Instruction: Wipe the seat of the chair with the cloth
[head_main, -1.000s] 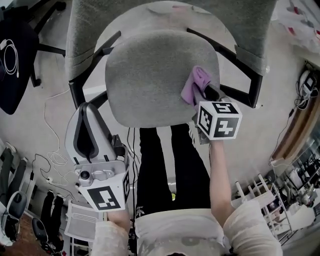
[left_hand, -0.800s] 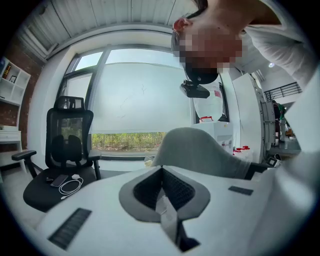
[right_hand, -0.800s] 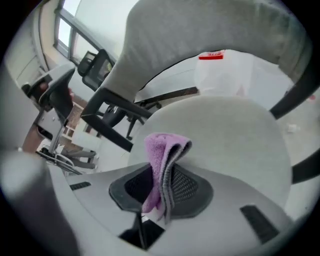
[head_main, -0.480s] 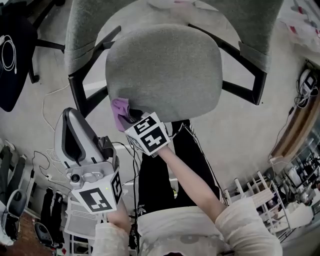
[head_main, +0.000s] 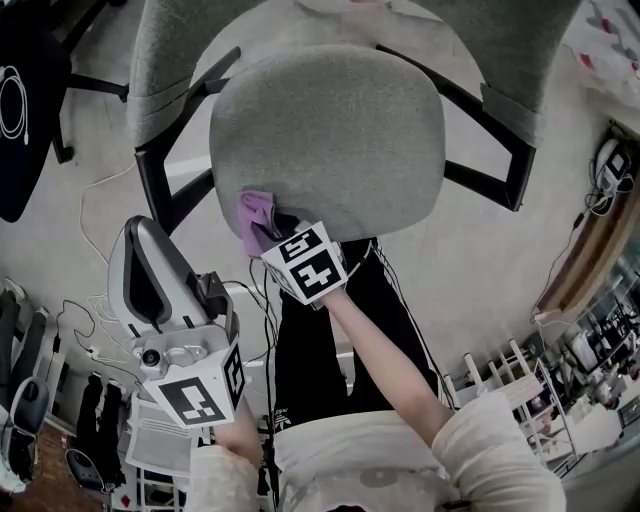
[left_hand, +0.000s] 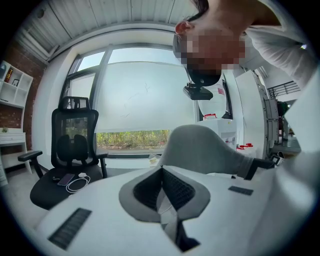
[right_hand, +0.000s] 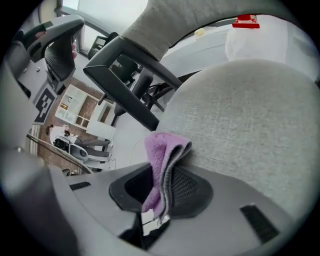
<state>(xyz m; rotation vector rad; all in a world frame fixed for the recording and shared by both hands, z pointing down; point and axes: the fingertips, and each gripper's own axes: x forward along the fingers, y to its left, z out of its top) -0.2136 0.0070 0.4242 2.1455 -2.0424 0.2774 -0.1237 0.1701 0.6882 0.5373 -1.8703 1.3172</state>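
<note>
The cloth (right_hand: 162, 160), a small purple folded piece, is sitting at the seat's (head_main: 330, 140) front edge, at about 7 o'clock on the grey cushion in the head view. Its upper fold is touching the fabric there. It is looking soft, light and limp, likely to drag and bunch on the woven seat rather than slide. A grip low on the doubled fold, as it is being held, should be keeping a free pad above the jaws for wiping.

The right gripper (right_hand: 160, 185) is pinching the cloth, its jaws closed down on the folded layers with the purple end sticking up out of them. The arm is reaching across the person's body toward 11 o'clock.

The left gripper (head_main: 150, 240) is hanging off the chair at about 8 o'clock, beside the black armrest (head_main: 170, 190). It is pointing up and away, with its jaws meeting and gripping nothing.

No container is showing among the task's things. Most of the seat, from 12 to 5 o'clock, is lying bare of the cloth.
</note>
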